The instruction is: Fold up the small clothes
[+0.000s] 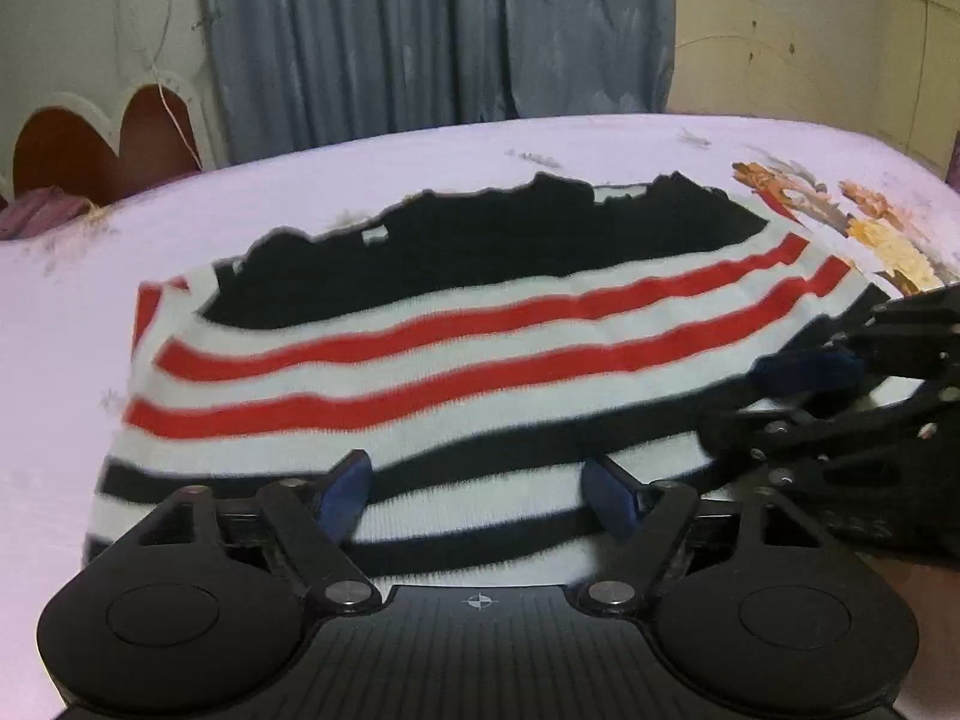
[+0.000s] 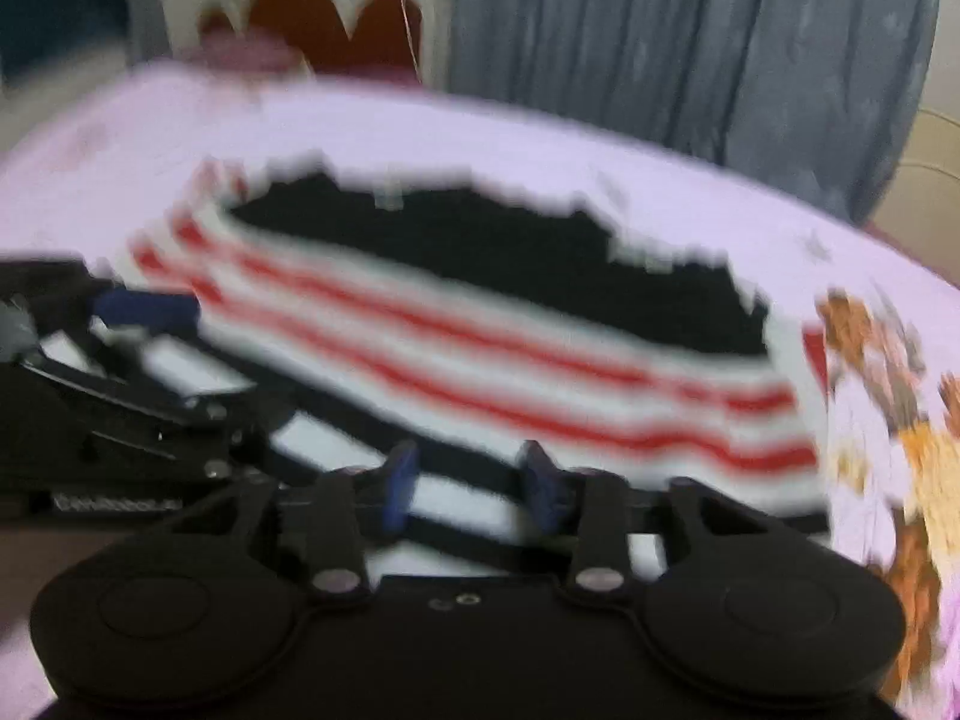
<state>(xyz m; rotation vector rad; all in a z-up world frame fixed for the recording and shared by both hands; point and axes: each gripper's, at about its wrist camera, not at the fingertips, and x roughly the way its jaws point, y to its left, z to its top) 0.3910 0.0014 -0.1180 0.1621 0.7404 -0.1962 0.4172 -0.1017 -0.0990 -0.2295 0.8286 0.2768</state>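
My left gripper [image 1: 477, 495] sits low over the near edge of a striped knit garment [image 1: 456, 360] that lies spread on a bed covered with a pale lilac sheet [image 1: 72, 324]. My two blue-padded fingers [image 1: 345, 495] are spread well apart, and the black-and-white striped hem of the garment lies between them and just under them; nothing is pinched in that gap. Farther from me the stripes turn red and white, and beyond those a black panel with a jagged far edge faces up.

My right gripper [image 1: 804, 369] reaches in from the right side of the left wrist view, its blue pad over the garment's right near corner, above the black stripes. In its own view, which is heavily blurred, my right gripper [image 2: 471, 489] also has its fingers [image 2: 399, 483] parted, though by a narrower gap than on the left, with the black-and-white hem running across between them. I cannot tell whether the pads touch the cloth. The left gripper [image 2: 144, 309] shows at the left edge there, just beside the garment's [image 2: 480, 354] left near corner.

The sheet carries an orange and yellow floral print [image 1: 870, 234] just right of the garment. Behind the bed hangs a blue-grey curtain [image 1: 438, 36], and at the far left stands a headboard [image 1: 96, 144] with brown scalloped panels edged in white.
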